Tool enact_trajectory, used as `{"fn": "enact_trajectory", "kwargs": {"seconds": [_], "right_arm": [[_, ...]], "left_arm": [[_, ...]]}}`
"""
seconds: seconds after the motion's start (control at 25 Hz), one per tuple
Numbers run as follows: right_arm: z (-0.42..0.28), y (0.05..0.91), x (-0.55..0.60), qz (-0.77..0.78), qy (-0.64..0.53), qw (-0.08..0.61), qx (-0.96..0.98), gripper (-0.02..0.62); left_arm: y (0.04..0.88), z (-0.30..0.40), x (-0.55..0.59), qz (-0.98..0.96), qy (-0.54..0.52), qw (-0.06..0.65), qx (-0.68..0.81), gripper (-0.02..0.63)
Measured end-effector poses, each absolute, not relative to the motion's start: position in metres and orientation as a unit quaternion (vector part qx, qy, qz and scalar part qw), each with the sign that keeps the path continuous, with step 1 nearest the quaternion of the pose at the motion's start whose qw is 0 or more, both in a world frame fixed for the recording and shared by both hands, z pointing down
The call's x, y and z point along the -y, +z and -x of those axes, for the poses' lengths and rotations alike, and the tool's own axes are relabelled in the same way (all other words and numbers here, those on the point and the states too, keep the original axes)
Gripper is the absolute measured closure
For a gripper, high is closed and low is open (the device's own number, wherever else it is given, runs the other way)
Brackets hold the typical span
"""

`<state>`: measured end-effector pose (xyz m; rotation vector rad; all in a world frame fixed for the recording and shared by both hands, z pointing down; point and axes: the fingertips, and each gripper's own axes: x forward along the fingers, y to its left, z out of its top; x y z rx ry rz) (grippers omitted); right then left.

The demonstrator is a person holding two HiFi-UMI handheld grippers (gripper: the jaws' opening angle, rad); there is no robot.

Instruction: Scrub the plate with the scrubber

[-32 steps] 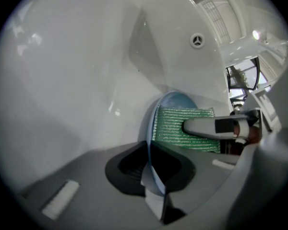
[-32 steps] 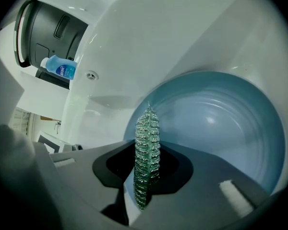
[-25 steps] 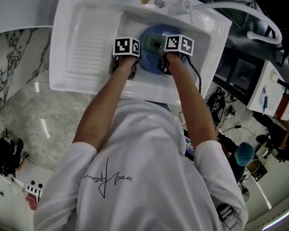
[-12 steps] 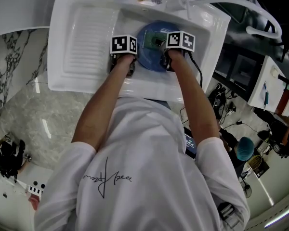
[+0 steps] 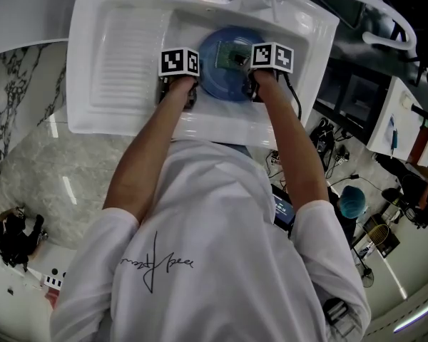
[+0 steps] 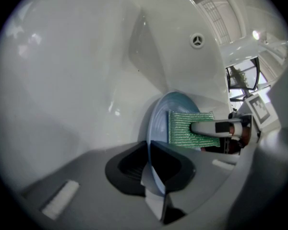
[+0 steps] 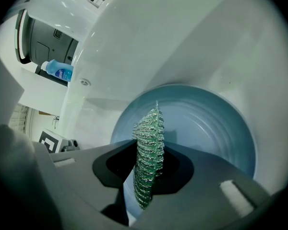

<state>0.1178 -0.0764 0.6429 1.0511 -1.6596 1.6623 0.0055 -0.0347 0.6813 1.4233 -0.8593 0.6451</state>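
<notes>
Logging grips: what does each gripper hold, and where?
Left gripper pinches the plate by its rim; right gripper clamps the scrubber by one edge.

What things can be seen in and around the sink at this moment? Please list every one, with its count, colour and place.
sink: one, white, under both grippers, with a ribbed draining area on its left
plate: one, blue, in the sink's basin, its rim between the left gripper's jaws
scrubber: one, green, against the plate's face, clamped in the right gripper
bottle: one, blue, at the sink's back ledge
hose: one, white, curving from the back ledge to the right
marbled surface: one, grey, left of the sink
left gripper: one, grey, shut on the plate
right gripper: one, grey, shut on the scrubber
arms: two, bare, reaching to the grippers
shirt: one, white, on the person
</notes>
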Motion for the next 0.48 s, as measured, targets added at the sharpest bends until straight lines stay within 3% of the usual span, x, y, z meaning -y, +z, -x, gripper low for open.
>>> {"fn": "enact_trajectory", "kwargs": {"seconds": [0.48], "right_arm": [[-0.146, 0.64, 0.075, -0.416, 0.611, 0.288, 0.609, 0.531]], "left_arm": [[0.681, -0.006, 0.035, -0.621, 0.281, 0.629, 0.375, 0.534]]}}
